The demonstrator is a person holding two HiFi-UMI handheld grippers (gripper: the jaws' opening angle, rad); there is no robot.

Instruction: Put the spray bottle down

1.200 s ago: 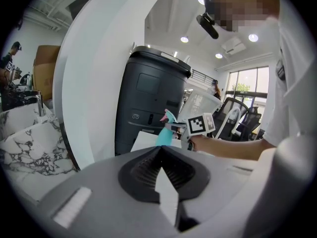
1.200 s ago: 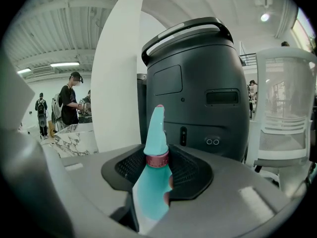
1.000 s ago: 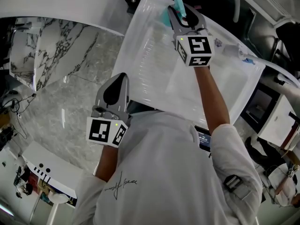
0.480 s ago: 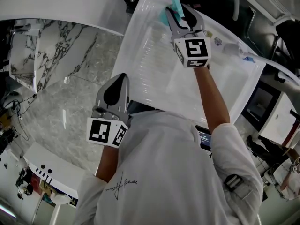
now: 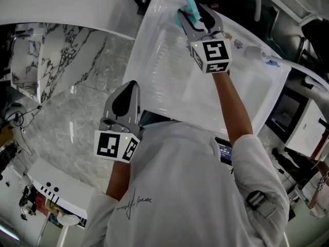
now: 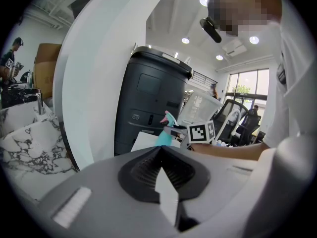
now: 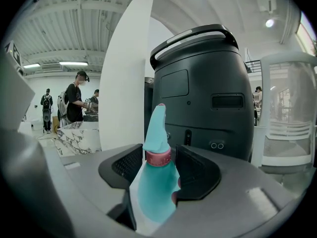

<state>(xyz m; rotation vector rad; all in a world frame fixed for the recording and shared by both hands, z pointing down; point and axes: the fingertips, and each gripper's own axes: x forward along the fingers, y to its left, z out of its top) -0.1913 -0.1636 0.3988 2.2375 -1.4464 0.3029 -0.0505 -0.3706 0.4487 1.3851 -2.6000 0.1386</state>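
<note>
A teal spray bottle (image 5: 190,6) with a pink collar stands upright at the far corner of the white table (image 5: 169,86). My right gripper (image 5: 194,15) is around it. Its jaws have just been opening. In the right gripper view the spray bottle (image 7: 156,182) is between the pads, with a gap on each side of the collar. Its base is hidden. My left gripper (image 5: 131,85) hovers shut and empty near the table's near edge. From the left gripper view the bottle (image 6: 165,132) shows small beyond the left gripper (image 6: 161,151).
A marble counter (image 5: 77,102) lies left of the table. A dark barrel-shaped machine (image 7: 203,83) and a white curved column (image 7: 124,73) rise just behind the bottle. People (image 7: 74,103) stand far off at the left. A clear container (image 7: 290,113) is at the right.
The right gripper's jaws stand wider around the bottle than before. The right hand sits a touch higher in the head view. The left gripper has not moved.
</note>
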